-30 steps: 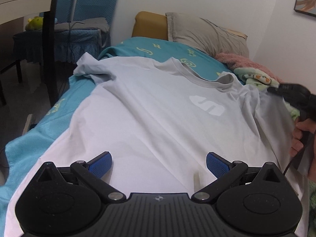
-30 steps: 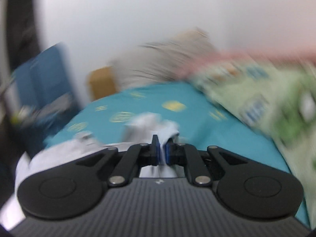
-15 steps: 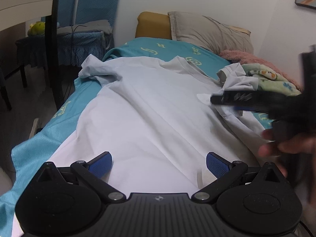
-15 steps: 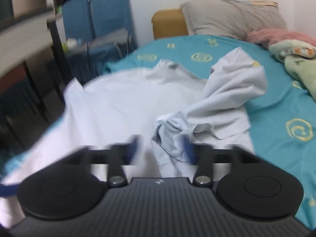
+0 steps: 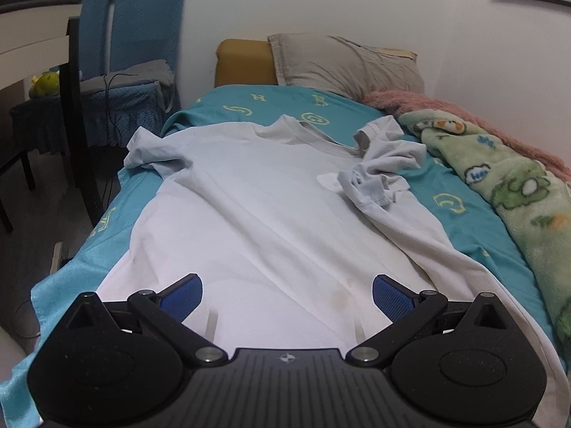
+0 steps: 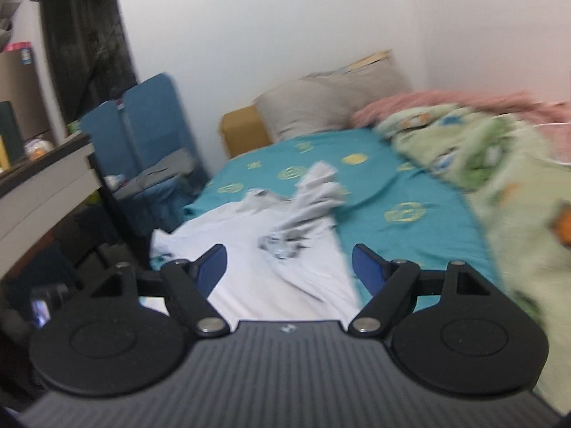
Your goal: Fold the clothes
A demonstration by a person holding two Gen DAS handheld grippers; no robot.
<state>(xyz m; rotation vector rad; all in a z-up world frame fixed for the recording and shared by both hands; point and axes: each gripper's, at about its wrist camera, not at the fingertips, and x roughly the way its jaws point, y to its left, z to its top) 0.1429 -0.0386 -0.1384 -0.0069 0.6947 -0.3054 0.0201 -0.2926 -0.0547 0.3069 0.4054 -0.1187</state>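
Left gripper (image 5: 287, 294), right gripper (image 6: 289, 264): both spread, empty | white T-shirt (image 5: 249, 214): flat on teal bedsheet (image 5: 464, 210), right sleeve (image 5: 382, 171) bunched inward | likely light, limp, slippery; pinch sleeve hem.

My left gripper (image 5: 287, 294) is matte black plastic; its body is a ribbed plate with a small round emblem at the centre, flanked by two large round discs; black linkage arms pivot on silver rivets and end in fingers (image 5: 180, 294) faced with textured blue pads. My right gripper (image 6: 289, 265) has the same build: grey-black ribbed plate, twin discs, silver pivot pins, triangular cut-outs in the outer arms, and blue-padded fingers (image 6: 367, 269).
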